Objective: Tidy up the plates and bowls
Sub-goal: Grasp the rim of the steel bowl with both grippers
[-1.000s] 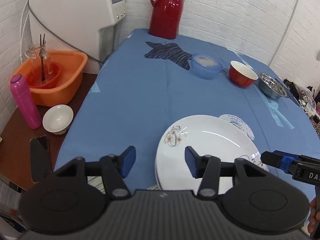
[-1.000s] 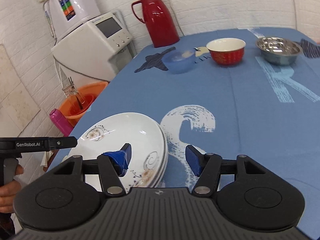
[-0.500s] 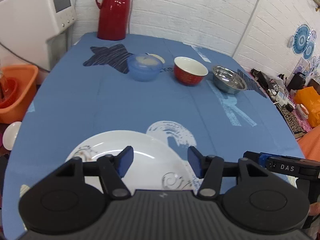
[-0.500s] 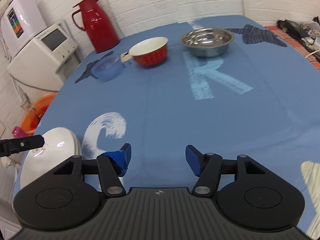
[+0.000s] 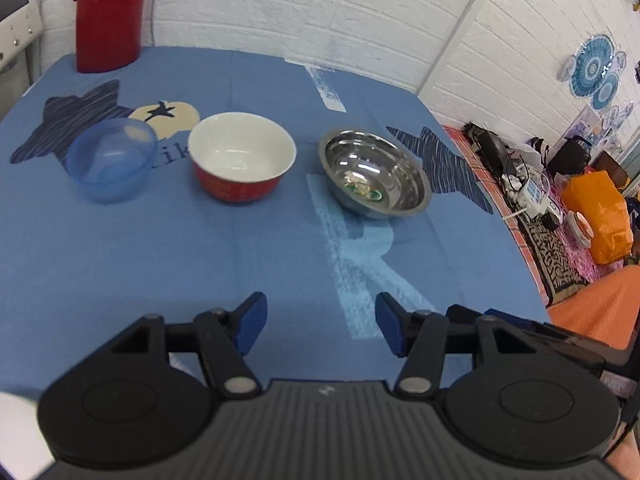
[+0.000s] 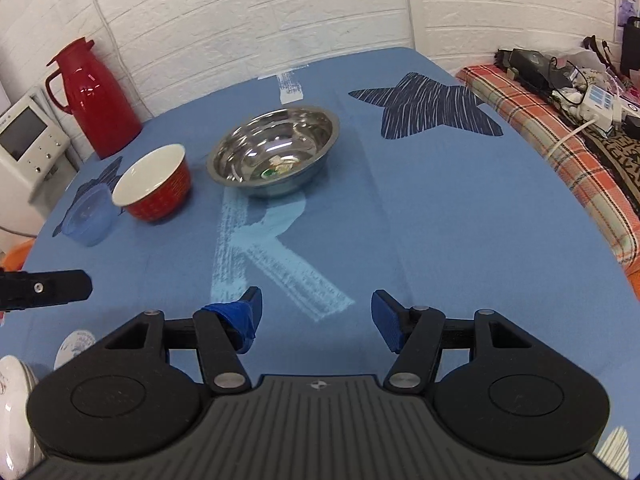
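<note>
Three bowls, the blue bowl (image 5: 110, 165), red bowl (image 5: 241, 157) and steel bowl (image 5: 375, 174), are now lying ahead of your left gripper (image 5: 319, 323) and right gripper (image 6: 316, 321), both gaping empty, since you are swinging away from the plates (image 6: 14, 388) toward stacking.

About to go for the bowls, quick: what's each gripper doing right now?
Left gripper: open, holding nothing.
Right gripper: open, holding nothing.
</note>
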